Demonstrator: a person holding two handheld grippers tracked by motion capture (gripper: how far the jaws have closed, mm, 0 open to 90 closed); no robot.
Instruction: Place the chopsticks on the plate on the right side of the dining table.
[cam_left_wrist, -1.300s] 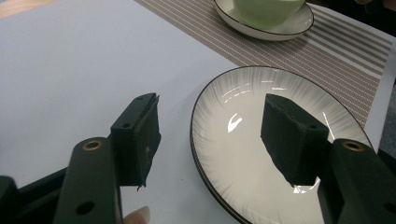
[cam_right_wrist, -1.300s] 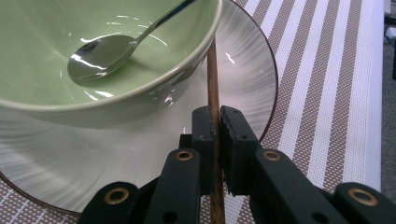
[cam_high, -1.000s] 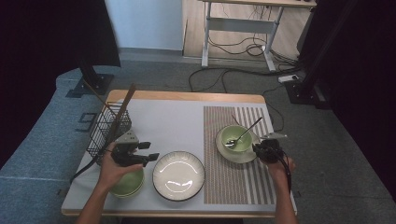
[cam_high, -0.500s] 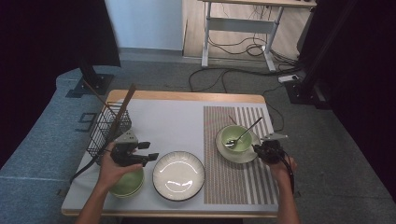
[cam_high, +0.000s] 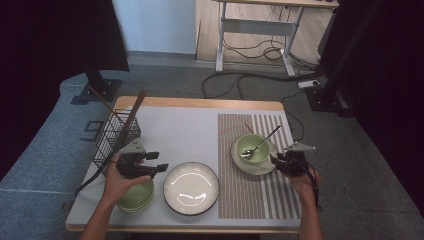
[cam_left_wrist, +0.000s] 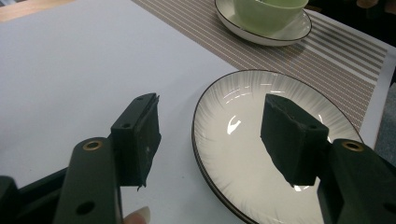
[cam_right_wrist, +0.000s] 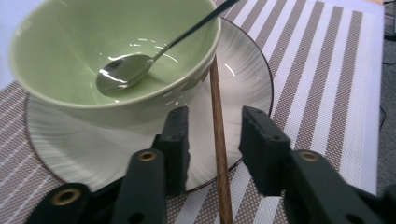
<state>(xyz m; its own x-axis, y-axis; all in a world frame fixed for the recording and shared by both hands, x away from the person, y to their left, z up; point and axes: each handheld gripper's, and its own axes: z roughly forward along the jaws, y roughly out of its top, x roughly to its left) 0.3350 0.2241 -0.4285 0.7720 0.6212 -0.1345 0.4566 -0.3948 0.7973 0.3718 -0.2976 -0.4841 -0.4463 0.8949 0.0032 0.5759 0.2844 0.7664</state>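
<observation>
A green bowl (cam_right_wrist: 116, 56) with a metal spoon (cam_right_wrist: 126, 70) in it stands on a white plate (cam_right_wrist: 243, 79) on the striped mat. A wooden chopstick (cam_right_wrist: 215, 84) leans on that plate's rim, beside the bowl. My right gripper (cam_right_wrist: 215, 119) straddles the chopstick. Its jaws have just been opening and stand clear of the stick on both sides. In the high view it (cam_high: 275, 161) sits at the plate's right edge. My left gripper (cam_left_wrist: 210, 107) is open with nothing in it, hovering over the left rim of an empty white plate (cam_left_wrist: 243, 154).
A stack of green bowls (cam_high: 136, 197) sits under my left hand at the table's front left. A black wire basket (cam_high: 116, 137) with long wooden utensils stands behind it. The striped mat (cam_high: 250, 195) covers the table's right part.
</observation>
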